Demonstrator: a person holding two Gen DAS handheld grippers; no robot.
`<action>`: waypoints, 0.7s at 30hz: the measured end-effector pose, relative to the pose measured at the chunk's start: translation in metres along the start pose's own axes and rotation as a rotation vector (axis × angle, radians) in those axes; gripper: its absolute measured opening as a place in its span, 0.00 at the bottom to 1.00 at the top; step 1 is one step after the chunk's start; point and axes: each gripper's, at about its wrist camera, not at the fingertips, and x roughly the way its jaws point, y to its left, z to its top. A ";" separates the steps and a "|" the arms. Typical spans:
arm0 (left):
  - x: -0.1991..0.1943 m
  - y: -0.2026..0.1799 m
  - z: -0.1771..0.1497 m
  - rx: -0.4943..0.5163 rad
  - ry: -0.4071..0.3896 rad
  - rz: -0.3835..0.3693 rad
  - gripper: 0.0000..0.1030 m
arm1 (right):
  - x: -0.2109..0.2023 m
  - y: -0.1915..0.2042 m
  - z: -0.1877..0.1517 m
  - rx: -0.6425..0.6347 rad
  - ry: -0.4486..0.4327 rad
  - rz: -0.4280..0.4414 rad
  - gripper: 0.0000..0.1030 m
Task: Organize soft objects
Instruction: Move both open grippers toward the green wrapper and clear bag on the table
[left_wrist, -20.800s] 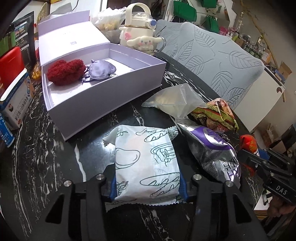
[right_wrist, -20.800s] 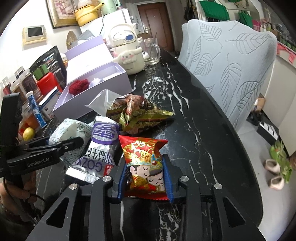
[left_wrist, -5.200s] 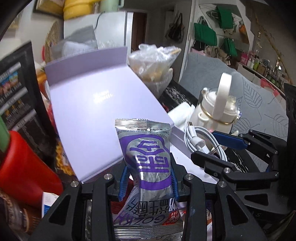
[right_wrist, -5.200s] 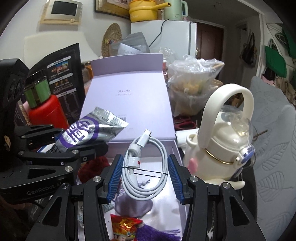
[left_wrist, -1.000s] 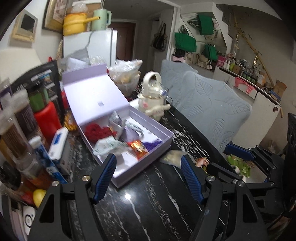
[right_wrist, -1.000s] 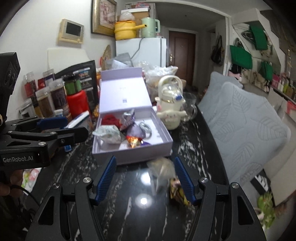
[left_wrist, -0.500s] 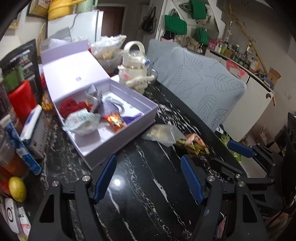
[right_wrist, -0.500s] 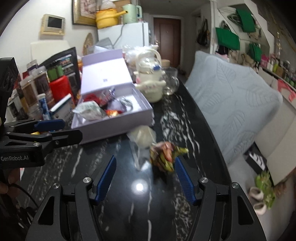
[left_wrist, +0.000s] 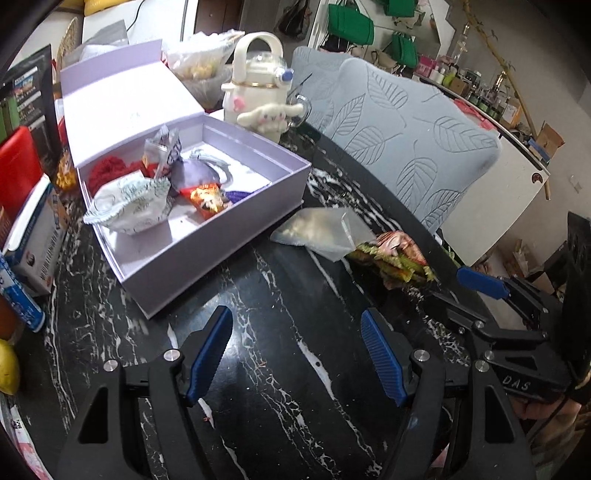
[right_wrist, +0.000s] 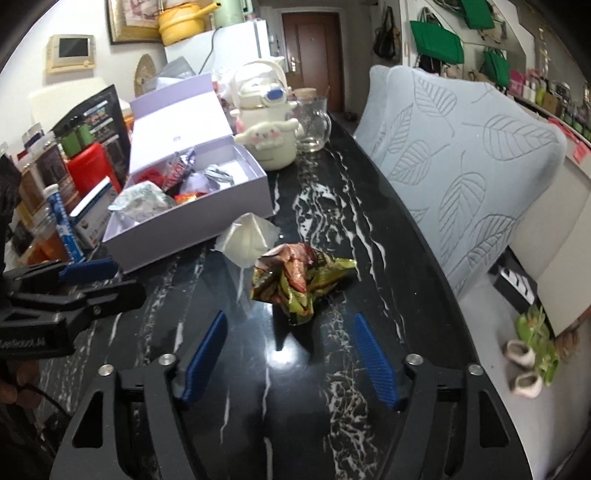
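An open lilac box (left_wrist: 236, 225) (right_wrist: 207, 218) on the black marble table holds a red fuzzy item (left_wrist: 107, 170), a white printed packet (left_wrist: 129, 203), a silver-purple packet (left_wrist: 162, 151), a red snack packet (left_wrist: 207, 195) and a white cable. A clear pouch (left_wrist: 321, 230) (right_wrist: 249, 236) and a crumpled green-red snack bag (left_wrist: 397, 254) (right_wrist: 299, 280) lie on the table beside the box. My left gripper (left_wrist: 295, 354) is open and empty, short of the pouch. My right gripper (right_wrist: 290, 354) is open and empty, just short of the snack bag.
A white character kettle (left_wrist: 262, 88) (right_wrist: 267, 122) and a glass mug (right_wrist: 312, 123) stand behind the box. Red container (left_wrist: 16, 166), cartons and bottles crowd the left edge. A lemon (left_wrist: 7, 369) lies at the left. Grey leaf-pattern chair (right_wrist: 465, 173) borders the table's right edge.
Both grippers have moved lower and closer to the table. The pouch and the snack bag now sit nearer in front of the open jaws.
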 end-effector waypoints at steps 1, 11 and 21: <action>0.003 0.001 -0.001 -0.001 0.006 0.004 0.70 | 0.004 -0.001 0.001 0.006 0.007 0.009 0.71; 0.013 0.006 0.012 0.000 0.001 0.050 0.70 | 0.029 -0.007 0.027 0.046 -0.022 0.020 0.78; 0.030 -0.003 0.047 0.026 -0.023 0.044 0.70 | 0.051 -0.031 0.039 0.080 -0.001 0.055 0.61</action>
